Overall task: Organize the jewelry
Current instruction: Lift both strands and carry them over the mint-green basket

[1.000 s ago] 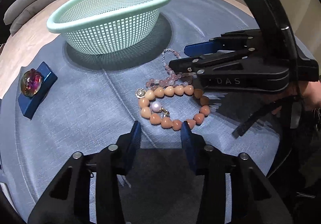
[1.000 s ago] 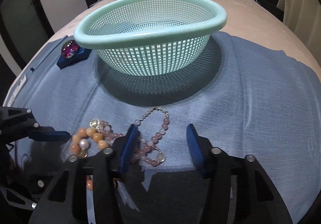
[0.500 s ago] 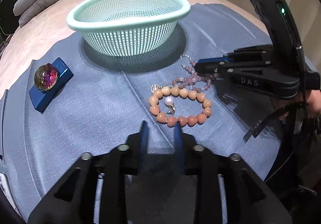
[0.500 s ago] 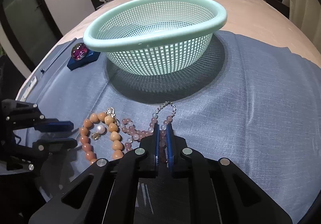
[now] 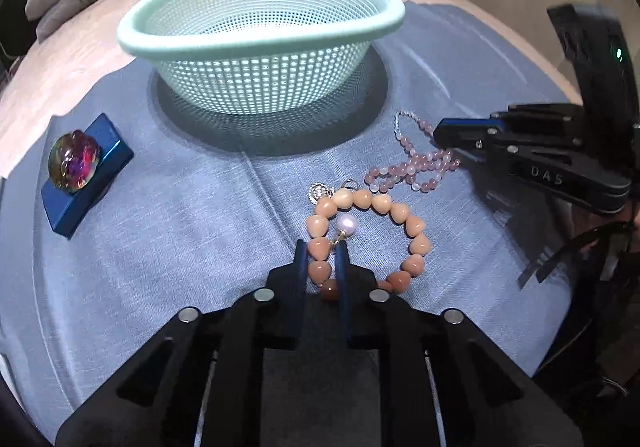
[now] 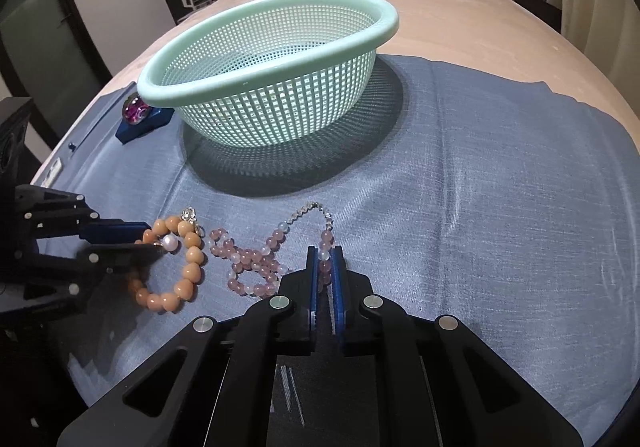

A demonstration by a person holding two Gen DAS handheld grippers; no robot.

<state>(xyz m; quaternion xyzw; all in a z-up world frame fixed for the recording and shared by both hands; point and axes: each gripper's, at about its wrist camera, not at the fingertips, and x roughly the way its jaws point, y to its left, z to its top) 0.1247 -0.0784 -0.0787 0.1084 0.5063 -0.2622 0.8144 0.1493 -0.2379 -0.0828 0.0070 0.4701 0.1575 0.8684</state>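
Beads of the peach-orange heart-shaped bracelet (image 5: 362,235) are sitting pinched between the blue pads of the left gripper (image 5: 321,253), whose jaws have just been closing, on the blue-grey woven cloth (image 5: 180,231) in front of the mint-green perforated plastic basket (image 5: 260,47), in the left wrist view. In the right wrist view, the right gripper (image 6: 325,261) is pinching a strand of the pink and white round-bead necklace (image 6: 260,259), which is lying on the cloth just beside the bracelet, while the iridescent glass ball on its dark blue block (image 6: 138,115) is sitting left of the basket.
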